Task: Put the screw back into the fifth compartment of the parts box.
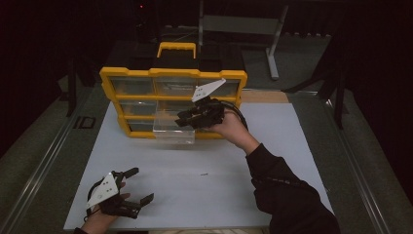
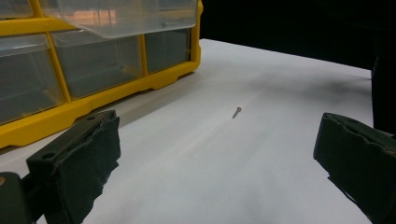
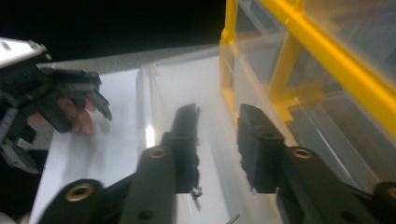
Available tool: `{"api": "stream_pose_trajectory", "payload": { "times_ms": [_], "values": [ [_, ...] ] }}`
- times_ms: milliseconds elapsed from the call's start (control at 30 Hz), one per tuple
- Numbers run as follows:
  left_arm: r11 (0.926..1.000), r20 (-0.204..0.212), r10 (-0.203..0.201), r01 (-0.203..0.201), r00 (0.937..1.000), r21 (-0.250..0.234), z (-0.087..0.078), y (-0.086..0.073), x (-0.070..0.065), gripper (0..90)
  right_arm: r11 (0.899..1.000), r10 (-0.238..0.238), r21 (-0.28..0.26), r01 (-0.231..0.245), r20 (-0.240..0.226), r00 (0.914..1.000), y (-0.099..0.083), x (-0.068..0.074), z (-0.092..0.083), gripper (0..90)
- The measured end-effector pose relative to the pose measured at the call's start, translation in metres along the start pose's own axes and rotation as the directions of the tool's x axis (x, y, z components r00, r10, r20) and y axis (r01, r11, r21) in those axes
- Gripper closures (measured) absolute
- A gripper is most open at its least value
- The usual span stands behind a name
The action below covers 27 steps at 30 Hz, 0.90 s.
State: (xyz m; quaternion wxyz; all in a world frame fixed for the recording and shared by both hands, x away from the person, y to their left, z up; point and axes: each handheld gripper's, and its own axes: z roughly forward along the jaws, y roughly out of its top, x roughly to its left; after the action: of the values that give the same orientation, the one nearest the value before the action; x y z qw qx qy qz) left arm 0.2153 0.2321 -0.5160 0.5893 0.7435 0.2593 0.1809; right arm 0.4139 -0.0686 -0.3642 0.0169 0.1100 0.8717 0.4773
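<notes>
High view: right gripper (image 1: 187, 117) sits over the pulled-out clear drawer (image 1: 173, 130) of the yellow organizer (image 1: 173, 73), jaws pointing left across the drawer's open top. Whether anything lies between the jaws can't be read from this angle. The right hand's dark sleeve (image 1: 287, 195) runs back to the lower right. The drawer juts from the bottom row, its front wall over the white table (image 1: 272, 146).

Right gripper view fills that gap: the jaws stand part-way spread, a clear gap between the two pads, nothing pinched. Below the pads, inside the drawer, two small screws (image 3: 197, 193) show against the clear floor, one just under the left pad, one a little further right at the frame's bottom edge; both are blurred. Yellow frame bars and neighbouring clear compartments pass on the right of that view. The left gripper appears far off at the upper left, fingers (image 3: 77, 116) showing behind it.

Left gripper (image 1: 139, 187) in the high view rests at the near-left corner of the table, well apart from the organizer, jaws spread wide, holding nothing.

Left gripper view adds what the other two barely give: a single small screw (image 2: 236, 112) lying loose on the white table, out ahead of the wide-open jaws, near the organizer's front right corner but not touching it. In the high view it is only a dark speck. The pulled-out drawer hangs overhead at the top of this view.
</notes>
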Motion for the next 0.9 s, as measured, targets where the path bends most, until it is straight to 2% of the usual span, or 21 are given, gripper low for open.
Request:
{"api": "stream_pose_trajectory", "payload": {
  "times_ms": [233,500,900],
  "values": [
    [1.0000,0.000,-0.001,0.001,1.0000,0.000,0.000,0.000,0.000,1.7,0.999,-0.005,-0.038,0.005,0.013,0.9999,0.005,0.004,-0.018,51.4],
    [1.0000,0.001,-0.002,0.002,1.0000,0.002,0.000,0.000,0.000,1.8,0.998,0.014,-0.057,-0.013,0.015,0.9998,-0.003,0.006,-0.032,38.1],
    [1.0000,0.004,-0.002,0.002,1.0000,0.002,0.001,0.000,0.000,1.8,0.998,0.024,-0.064,-0.023,0.014,0.9996,-0.022,0.006,-0.045,26.4]
  ]
}}
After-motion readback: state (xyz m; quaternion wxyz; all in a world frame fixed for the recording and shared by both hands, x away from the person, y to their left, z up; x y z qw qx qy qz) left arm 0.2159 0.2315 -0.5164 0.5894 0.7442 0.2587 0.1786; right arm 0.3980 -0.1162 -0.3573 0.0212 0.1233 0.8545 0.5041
